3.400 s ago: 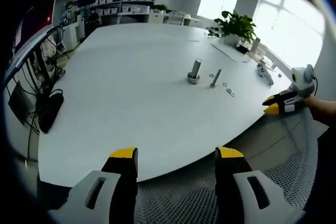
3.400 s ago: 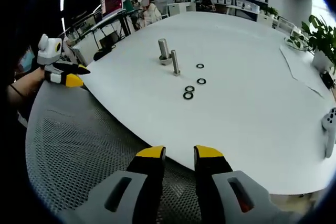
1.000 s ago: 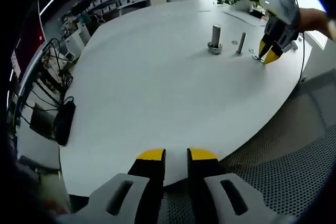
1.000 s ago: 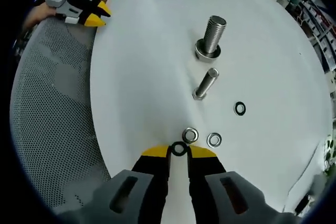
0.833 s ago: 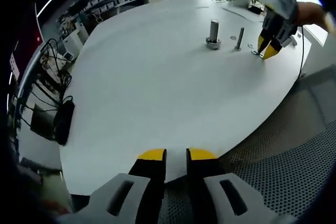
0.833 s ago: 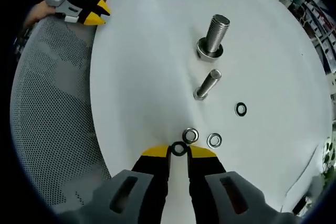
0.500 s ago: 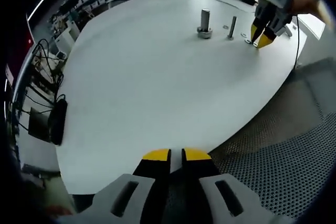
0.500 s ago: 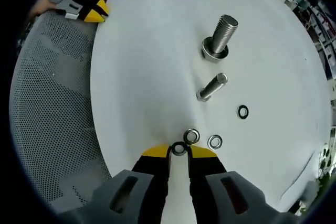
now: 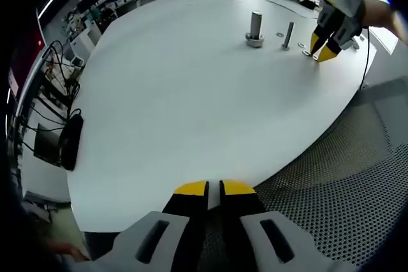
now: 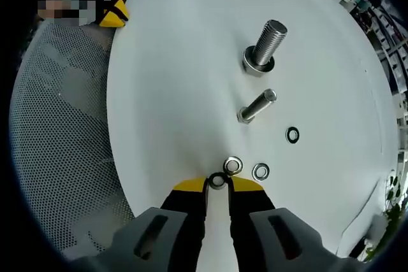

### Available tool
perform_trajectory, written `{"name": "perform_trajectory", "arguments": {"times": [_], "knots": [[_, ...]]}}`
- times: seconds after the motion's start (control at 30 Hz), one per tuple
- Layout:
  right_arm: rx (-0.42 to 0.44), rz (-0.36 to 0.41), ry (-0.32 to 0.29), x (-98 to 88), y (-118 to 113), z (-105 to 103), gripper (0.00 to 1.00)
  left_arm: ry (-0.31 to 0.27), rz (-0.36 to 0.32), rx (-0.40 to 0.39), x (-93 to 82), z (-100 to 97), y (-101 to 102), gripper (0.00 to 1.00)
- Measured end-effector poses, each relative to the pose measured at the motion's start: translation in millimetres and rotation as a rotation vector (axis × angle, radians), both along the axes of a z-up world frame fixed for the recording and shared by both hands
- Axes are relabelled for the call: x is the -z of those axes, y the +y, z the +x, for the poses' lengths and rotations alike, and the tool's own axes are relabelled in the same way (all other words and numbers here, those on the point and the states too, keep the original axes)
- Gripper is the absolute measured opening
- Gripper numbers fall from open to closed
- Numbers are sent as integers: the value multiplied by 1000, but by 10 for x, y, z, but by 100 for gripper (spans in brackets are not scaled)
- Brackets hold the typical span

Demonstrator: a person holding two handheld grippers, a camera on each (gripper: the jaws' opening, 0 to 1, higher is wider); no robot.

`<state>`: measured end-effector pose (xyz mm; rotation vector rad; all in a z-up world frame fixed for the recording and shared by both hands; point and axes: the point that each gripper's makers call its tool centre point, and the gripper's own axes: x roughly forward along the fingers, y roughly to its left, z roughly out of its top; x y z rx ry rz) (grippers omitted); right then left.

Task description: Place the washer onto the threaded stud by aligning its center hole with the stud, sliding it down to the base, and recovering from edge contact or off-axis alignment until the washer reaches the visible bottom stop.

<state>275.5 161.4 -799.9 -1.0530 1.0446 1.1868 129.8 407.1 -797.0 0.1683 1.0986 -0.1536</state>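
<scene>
Right gripper [image 10: 217, 183] jaws nearly closed around a dark round metal washer [image 10: 217, 181] lying flat on the white worktop [image 10: 166, 81] near its edge; slim upright threaded steel stud [image 10: 257, 106] stands further in. Left gripper [image 9: 213, 188] jaws nearly together, empty, at the worktop's near edge

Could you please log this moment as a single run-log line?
phase: washer pickup | right claw: shut on dark washer at table level | left claw: shut, idle | large threaded stud: bare

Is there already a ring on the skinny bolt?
No, the thin stud stands bare in the right gripper view, and the loose washers lie on the white table beside it.
</scene>
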Motion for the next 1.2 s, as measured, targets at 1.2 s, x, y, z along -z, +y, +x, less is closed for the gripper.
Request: {"name": "perform_trajectory", "arguments": {"times": [1.2], "knots": [[93, 213, 67, -662, 311, 117, 14, -2, 13, -14, -3, -5, 40, 0]]}}
